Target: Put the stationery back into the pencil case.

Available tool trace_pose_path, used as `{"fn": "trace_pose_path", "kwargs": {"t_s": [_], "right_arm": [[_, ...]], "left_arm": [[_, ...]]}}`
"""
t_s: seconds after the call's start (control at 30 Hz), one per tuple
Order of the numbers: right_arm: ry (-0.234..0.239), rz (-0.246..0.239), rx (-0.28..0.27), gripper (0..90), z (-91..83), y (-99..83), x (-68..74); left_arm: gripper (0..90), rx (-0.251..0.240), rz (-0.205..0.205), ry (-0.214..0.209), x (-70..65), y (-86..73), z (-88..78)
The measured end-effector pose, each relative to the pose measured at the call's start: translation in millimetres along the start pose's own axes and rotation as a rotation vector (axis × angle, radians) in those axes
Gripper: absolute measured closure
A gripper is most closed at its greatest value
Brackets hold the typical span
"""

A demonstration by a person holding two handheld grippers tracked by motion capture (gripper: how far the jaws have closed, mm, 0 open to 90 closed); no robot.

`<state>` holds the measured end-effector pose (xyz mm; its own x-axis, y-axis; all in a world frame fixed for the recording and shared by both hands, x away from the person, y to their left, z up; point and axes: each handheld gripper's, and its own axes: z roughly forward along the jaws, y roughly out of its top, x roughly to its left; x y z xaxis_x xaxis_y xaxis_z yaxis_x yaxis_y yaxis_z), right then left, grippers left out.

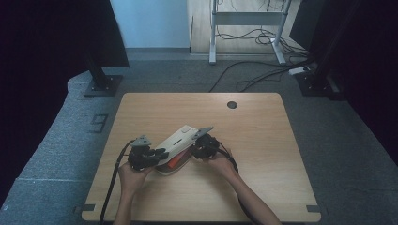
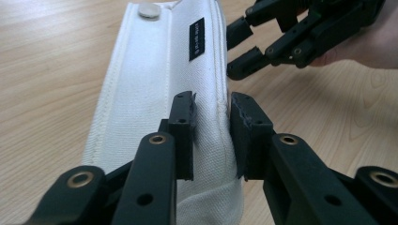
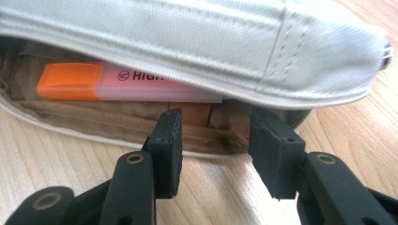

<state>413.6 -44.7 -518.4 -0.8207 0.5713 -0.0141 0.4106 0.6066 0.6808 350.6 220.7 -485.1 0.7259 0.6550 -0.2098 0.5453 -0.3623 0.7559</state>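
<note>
Pinched canvas fills the lower centre: the left hand-held gripper [image 2: 211,136] clamps the white pencil case [image 2: 159,93]. Right hand-held gripper [image 3: 216,150], jaws parted and empty, faces its open mouth; reaching the orange highlighter [image 3: 94,82] probably comes next.

White canvas pouch [image 2: 155,93] on wooden table [image 2: 47,61], left gripper [image 2: 212,136] pinching its seam, right gripper [image 2: 244,49] beside it

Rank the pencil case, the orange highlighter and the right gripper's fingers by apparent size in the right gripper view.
1. Pencil case, spanning almost the whole width.
2. Orange highlighter, partly hidden under the case's flap, so its full length is unsure.
3. Right gripper's fingers, each looking shorter than the highlighter, though nearness to the camera enlarges them.
</note>
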Motion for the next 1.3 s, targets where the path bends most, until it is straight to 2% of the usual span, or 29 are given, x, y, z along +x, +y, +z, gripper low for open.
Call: {"fn": "trace_pose_path", "kwargs": {"t_s": [0.2,0.33,0.57,0.63,0.83,0.93,1.13,1.23,1.3], "right_arm": [[-0.009,0.01,-0.006,50.3,-5.2,-2.4,-2.1],[-0.011,0.015,-0.011,48.7,-5.1,-3.8,-3.7],[-0.018,0.019,-0.027,47.4,-6.7,-7.4,-2.1],[-0.019,0.017,-0.028,47.3,-7.9,-9.3,-1.9],[-0.024,0.017,-0.033,46.7,-12.6,-14.9,-3.4],[-0.025,0.023,-0.041,46.5,-16.3,-16.8,-3.9],[-0.026,0.022,-0.047,45.9,-23.6,-19.6,-4.3],[-0.023,0.022,-0.045,45.5,-26.0,-21.5,-5.2],[-0.025,0.023,-0.043,45.3,-27.3,-23.1,-5.2]], "left_arm": [[65.1,0.02,0.017,-0.031,0.0,-1.9,3.2],[61.0,0.023,0.026,-0.024,-1.4,-3.6,3.1],[50.7,0.006,0.031,0.02,-2.4,-9.3,-6.6],[44.2,-0.009,0.035,0.041,-1.6,-11.8,-9.3],[37.8,-0.04,0.013,0.076,3.0,-19.3,-15.9],[34.7,-0.04,0.009,0.103,3.5,-23.9,-17.3],[30.2,-0.028,0.003,0.122,3.8,-32.2,-17.5],[26.3,-0.019,0.015,0.13,2.8,-36.5,-15.7],[24.7,0.005,0.027,0.158,1.6,-38.5,-14.7]]}}
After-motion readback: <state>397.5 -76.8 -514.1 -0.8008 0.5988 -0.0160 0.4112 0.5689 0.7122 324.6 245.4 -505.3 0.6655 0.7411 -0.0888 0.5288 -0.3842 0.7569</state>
